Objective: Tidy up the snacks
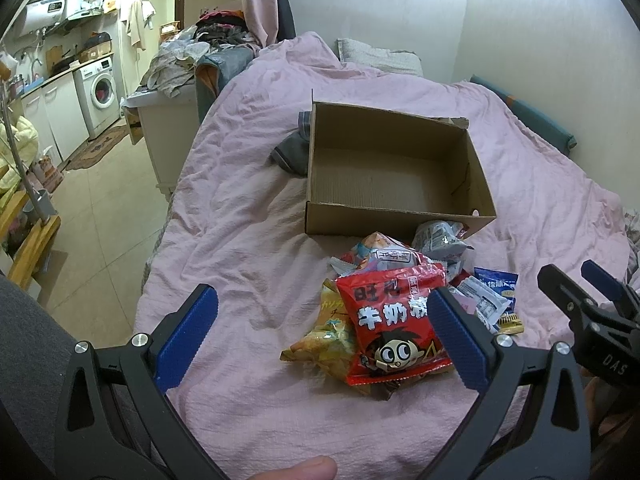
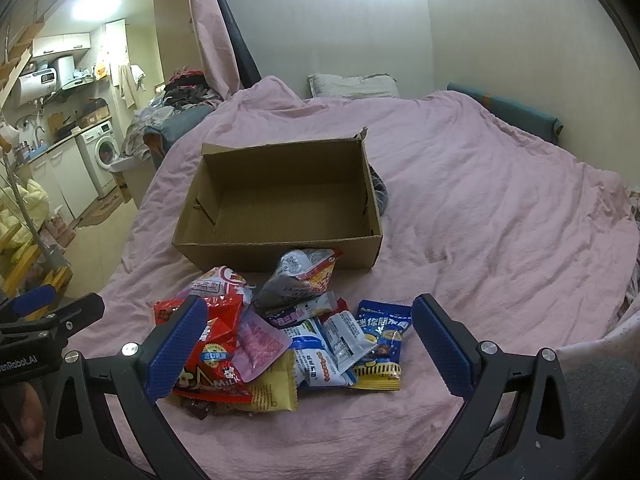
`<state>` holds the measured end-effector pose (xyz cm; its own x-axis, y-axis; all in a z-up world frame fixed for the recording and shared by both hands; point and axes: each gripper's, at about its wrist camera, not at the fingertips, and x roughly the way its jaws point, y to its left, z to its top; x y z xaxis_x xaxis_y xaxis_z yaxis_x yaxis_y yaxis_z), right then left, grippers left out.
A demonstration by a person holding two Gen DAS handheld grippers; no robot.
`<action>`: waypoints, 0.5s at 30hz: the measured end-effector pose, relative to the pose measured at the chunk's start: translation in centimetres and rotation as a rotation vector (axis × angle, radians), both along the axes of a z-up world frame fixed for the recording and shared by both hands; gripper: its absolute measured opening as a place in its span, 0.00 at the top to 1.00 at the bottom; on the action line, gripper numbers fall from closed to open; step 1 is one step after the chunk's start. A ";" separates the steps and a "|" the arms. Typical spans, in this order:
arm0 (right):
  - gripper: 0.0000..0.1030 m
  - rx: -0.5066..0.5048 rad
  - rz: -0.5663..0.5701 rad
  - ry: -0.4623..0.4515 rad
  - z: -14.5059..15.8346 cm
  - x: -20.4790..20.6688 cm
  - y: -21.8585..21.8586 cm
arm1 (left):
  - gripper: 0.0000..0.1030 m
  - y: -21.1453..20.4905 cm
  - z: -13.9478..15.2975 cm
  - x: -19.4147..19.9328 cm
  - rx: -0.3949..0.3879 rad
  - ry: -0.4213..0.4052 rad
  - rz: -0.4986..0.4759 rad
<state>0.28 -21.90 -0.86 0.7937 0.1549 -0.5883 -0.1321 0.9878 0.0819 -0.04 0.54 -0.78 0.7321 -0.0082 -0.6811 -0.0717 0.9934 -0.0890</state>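
We have the snack pile (image 2: 288,344) heaped on the pink bedspread (image 2: 480,216), just in front of the cardboard box (image 2: 280,248), and the nearest grey packet (image 2: 296,280) leans against the box's front wall. The box (image 1: 392,220) sits open-topped with only bare cardboard showing inside. On top of the pile from the left wrist view is the red milk-candy bag (image 1: 392,328) with the cartoon face, a yellow crinkled bag (image 1: 328,336) tucked under its left edge, and blue and white sachets (image 1: 490,296) spilling off to the right.

Our left tongs (image 1: 322,336) are spread wide, nothing between the blue pads; the red bag lies just ahead, closer to the right pad, which overlaps the bag's edge in this view, though we cannot tell if it touches. Our right tongs (image 2: 308,348) are also wide apart and holding nothing, and they frame the pile: the red bag (image 2: 208,344) sits by the left pad, the blue star-printed packet (image 2: 382,332) near the right pad. Each gripper shows at the edge of the other's view. A dark piece of clothing (image 1: 292,148) lies beside the box's far left corner.
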 end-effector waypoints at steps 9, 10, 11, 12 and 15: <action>0.00 0.007 0.008 0.006 0.6 0.1 -0.4 | 0.00 0.1 0.1 -0.1 -0.005 0.007 0.000; 0.00 0.008 0.008 0.008 0.6 0.1 -0.5 | 0.00 0.1 0.1 -0.1 -0.004 0.006 0.000; 0.00 0.006 0.008 0.006 0.6 0.1 -0.4 | 0.00 0.1 0.1 -0.1 -0.005 0.007 0.002; 0.00 0.006 0.008 0.007 0.6 0.1 -0.4 | 0.00 0.0 0.1 0.0 -0.006 0.010 0.006; 0.00 0.004 0.008 0.006 0.6 0.1 -0.4 | 0.00 0.0 0.1 0.0 -0.005 0.010 0.006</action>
<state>0.40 -22.33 -0.21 0.7888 0.1631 -0.5926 -0.1392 0.9865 0.0863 -0.07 0.59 -0.69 0.7255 -0.0074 -0.6882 -0.0788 0.9925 -0.0937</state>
